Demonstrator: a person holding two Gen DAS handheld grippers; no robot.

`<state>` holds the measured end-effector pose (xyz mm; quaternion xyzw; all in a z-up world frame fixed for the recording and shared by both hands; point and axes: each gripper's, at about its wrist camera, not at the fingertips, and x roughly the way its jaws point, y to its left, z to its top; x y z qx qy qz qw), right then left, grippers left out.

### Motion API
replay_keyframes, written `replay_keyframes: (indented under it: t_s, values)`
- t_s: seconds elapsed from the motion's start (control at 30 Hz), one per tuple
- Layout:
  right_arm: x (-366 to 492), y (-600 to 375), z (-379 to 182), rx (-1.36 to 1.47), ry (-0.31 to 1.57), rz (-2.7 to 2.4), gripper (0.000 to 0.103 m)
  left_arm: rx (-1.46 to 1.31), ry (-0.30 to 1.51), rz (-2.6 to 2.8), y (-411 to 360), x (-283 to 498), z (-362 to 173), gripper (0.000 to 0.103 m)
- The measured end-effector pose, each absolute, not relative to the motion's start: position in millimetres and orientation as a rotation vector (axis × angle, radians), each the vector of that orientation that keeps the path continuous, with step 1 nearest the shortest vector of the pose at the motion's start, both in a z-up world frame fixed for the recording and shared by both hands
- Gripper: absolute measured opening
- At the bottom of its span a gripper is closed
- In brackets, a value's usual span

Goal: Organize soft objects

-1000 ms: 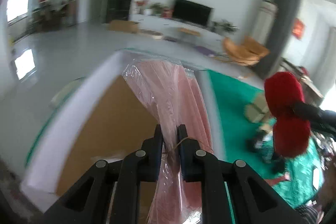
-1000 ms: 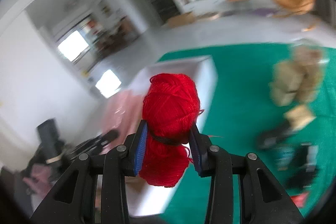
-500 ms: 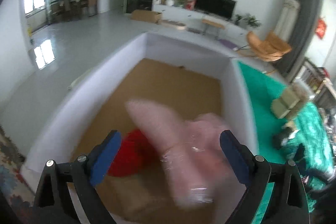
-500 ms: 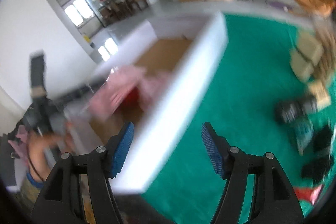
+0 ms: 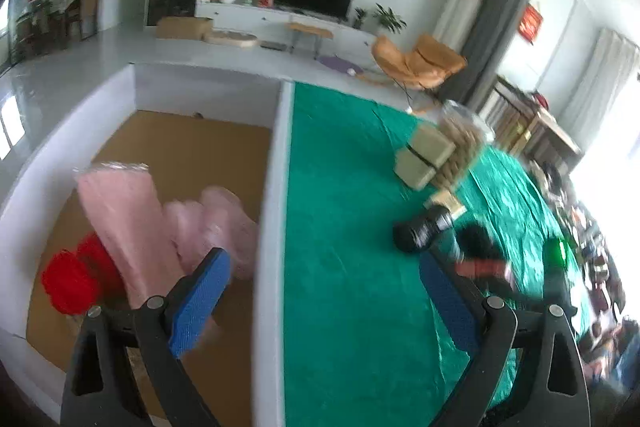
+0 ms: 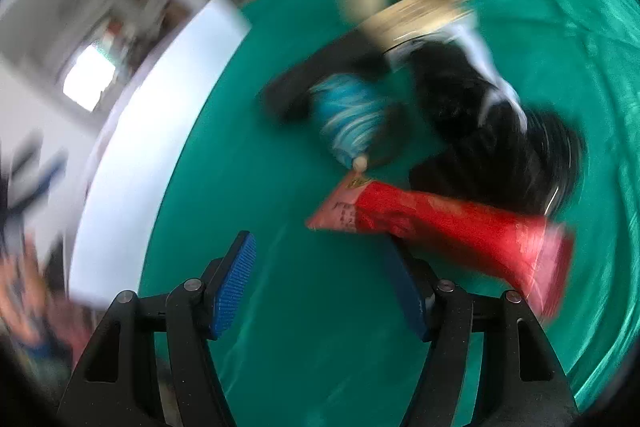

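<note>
Over the green cloth (image 6: 248,155), nearing the red packet (image 6: 440,223) with right gripper (image 6: 320,283) jaws spread, empty; likely light, crinkly, slippery; probably gripping mid-length, squeezing gently.

Motion blur smears the right wrist view: a blue-and-white bundle (image 6: 348,119) and black items (image 6: 492,131) cannot be identified. In the left wrist view, red yarn (image 5: 74,277) is partly hidden behind a pink wrapped bundle (image 5: 128,223).
</note>
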<state>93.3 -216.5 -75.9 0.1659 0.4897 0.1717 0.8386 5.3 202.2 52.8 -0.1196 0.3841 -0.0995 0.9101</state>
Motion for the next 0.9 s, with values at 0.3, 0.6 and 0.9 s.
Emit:
replay_keyframes:
  t_s: [0.3, 0.6, 0.9]
  values:
    - [131.8, -278.0, -29.9, 0.340, 0.950, 0.200, 0.070, -0.136, 0.913, -0.354, 119.6, 7.3, 14.5, 0.095]
    - [64.4, -250.5, -67.7, 0.164, 0.945, -0.139, 0.070, 0.020, 0.936, -0.359, 61.8, 52.1, -53.9, 0.095]
    - [55.3, -258.0, -79.5, 0.124, 0.902, -0.206, 0.070, 0.054, 0.943, -0.260, 49.6, 104.4, -75.7, 0.095]
